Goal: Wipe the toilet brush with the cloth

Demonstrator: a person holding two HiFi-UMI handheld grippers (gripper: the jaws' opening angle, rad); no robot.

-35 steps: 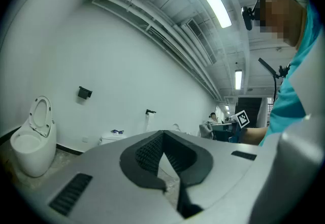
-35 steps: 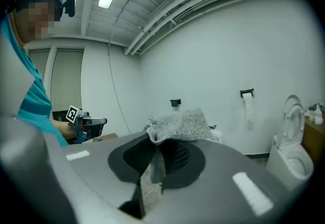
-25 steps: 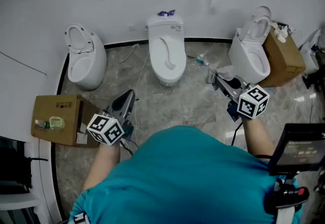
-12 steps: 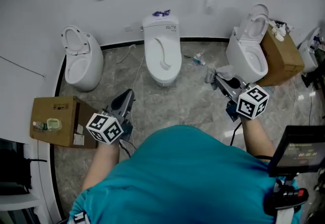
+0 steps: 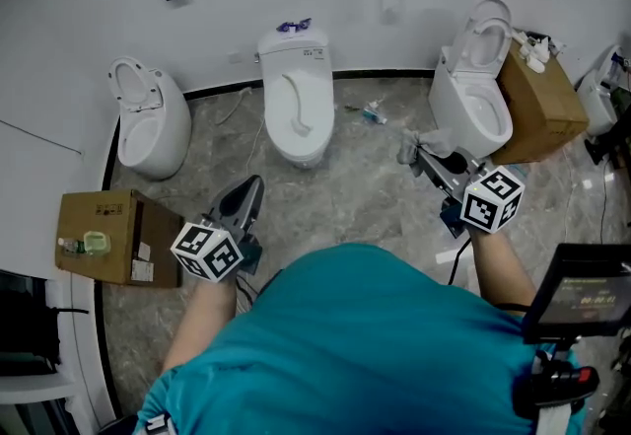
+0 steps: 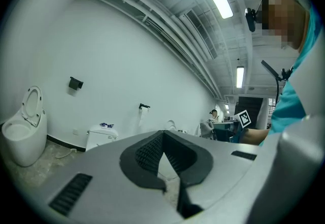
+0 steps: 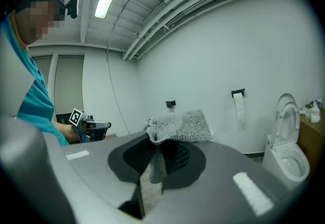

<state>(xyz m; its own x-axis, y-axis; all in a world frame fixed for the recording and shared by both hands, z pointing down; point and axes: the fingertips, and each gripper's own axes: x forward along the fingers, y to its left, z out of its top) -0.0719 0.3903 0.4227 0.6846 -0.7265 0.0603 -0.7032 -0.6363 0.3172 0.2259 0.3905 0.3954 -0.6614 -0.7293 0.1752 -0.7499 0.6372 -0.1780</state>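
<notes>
Pinching cloth (image 7: 182, 125), right gripper (image 5: 418, 158) seems level, fwd.

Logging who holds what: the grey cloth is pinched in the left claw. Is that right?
No. The grey cloth is pinched in the right claw, as the right gripper view shows; the left claw is shut on nothing.

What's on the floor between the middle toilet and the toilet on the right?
In the head view, one small bluish thing lies on the floor between the middle toilet and the right toilet; too small to name.
</notes>
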